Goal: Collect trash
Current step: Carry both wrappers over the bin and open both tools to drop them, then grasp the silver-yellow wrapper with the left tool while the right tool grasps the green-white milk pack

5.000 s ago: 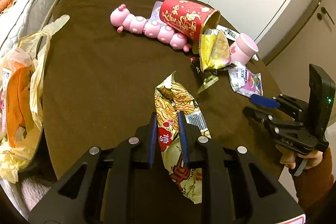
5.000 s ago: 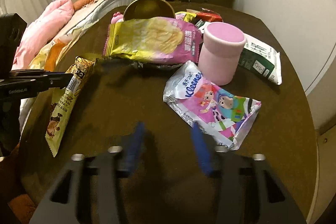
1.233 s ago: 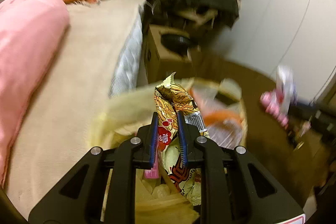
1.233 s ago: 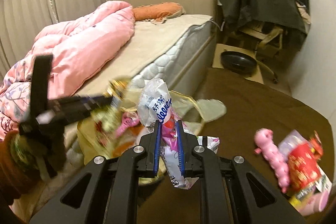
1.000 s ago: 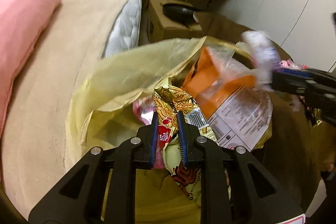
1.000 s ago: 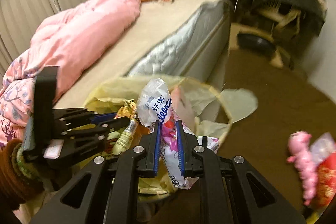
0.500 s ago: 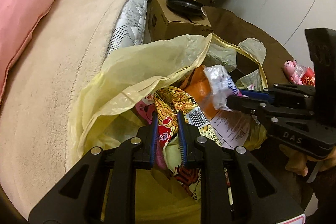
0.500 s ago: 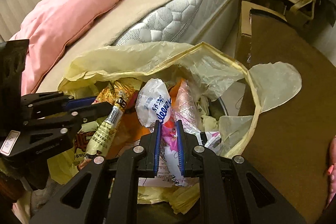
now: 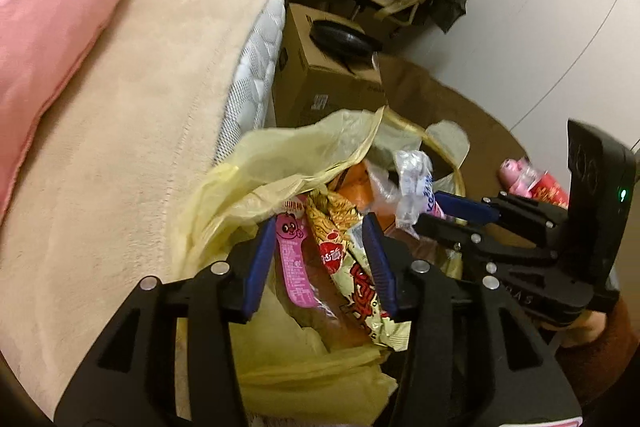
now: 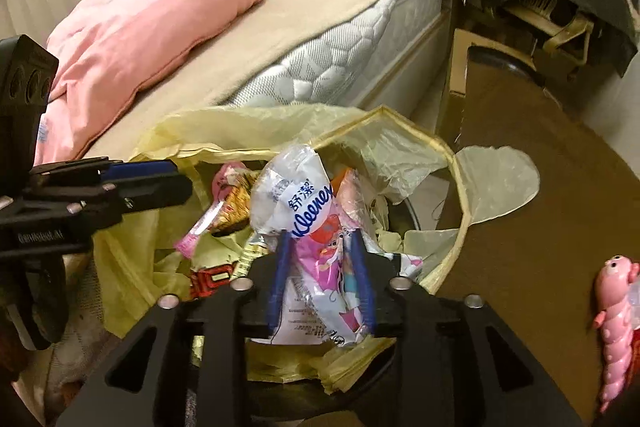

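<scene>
1. The left gripper [image 9: 320, 259] is opening over the yellow trash bag [image 9: 280, 163]; the snack wrapper [image 9: 356, 267] lies loose between its parted fingers, long axis running toward lower frame.
2. The right gripper [image 10: 320, 271] is opening too; the Kleenex tissue pack [image 10: 312, 223] stands upright between its fingers, above the bag's mouth at frame centre.

Pink toy [image 10: 614, 323] cut off right
</scene>
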The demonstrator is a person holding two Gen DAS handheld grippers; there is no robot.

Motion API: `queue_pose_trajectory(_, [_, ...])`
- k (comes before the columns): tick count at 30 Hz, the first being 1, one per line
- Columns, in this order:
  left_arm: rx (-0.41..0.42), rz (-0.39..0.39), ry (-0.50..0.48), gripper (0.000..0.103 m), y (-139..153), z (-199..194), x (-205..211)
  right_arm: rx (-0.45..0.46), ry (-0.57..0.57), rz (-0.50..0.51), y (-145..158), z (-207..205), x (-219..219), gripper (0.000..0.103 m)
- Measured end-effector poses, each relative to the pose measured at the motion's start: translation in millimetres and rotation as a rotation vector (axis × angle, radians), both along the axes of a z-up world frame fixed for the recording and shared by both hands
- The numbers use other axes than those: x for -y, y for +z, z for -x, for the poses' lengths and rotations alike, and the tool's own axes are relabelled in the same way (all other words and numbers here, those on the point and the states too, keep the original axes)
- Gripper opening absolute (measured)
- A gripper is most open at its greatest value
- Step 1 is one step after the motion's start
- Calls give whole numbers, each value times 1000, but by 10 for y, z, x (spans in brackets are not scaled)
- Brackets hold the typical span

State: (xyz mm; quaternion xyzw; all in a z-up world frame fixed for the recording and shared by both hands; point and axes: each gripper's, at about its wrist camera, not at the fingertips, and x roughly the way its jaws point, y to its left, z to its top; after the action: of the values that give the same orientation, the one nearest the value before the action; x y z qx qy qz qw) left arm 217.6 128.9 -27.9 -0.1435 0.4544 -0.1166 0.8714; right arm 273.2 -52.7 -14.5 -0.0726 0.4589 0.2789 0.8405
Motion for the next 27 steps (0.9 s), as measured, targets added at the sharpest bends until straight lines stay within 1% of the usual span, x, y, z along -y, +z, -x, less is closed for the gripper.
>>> queue_pose_trajectory(5, [57,-13,42,43,241,124,-29,49,-27,6,179,115,140,48])
queue_pose_trajectory(9, [105,-22,67,43,415,205,39,97,-85,-20,382,272,431,51])
queue_pose_trajectory(12, [146,-29,47,43,537,263,223,147,-132,-22,538,453,699,55])
queue_pose_trajectory(13, [165,-30,32,43,582,283,340,151,-141,-24,569,487,776,56])
queue_pose_trajectory(14, [176,-30,20,43,603,291,423,155,-154,-22,605,536,867,60])
queue_pose_trajectory(15, [183,-28,8,43,617,293,508,166,-174,-18,656,614,1011,63])
queue_pose_trajectory(16, [190,-20,-18,43,636,290,659,177,-185,-21,686,672,1111,64])
queue_pose_trajectory(19, [185,-4,-76,43,645,267,978,193,-223,-24,770,860,1494,64])
queue_pose_trajectory(25, [169,-2,-211,43,584,293,1763,235,-330,76,791,1216,2185,64])
queue_pose_trajectory(27, [164,1,-254,43,556,310,2002,245,-387,105,766,1314,2420,64])
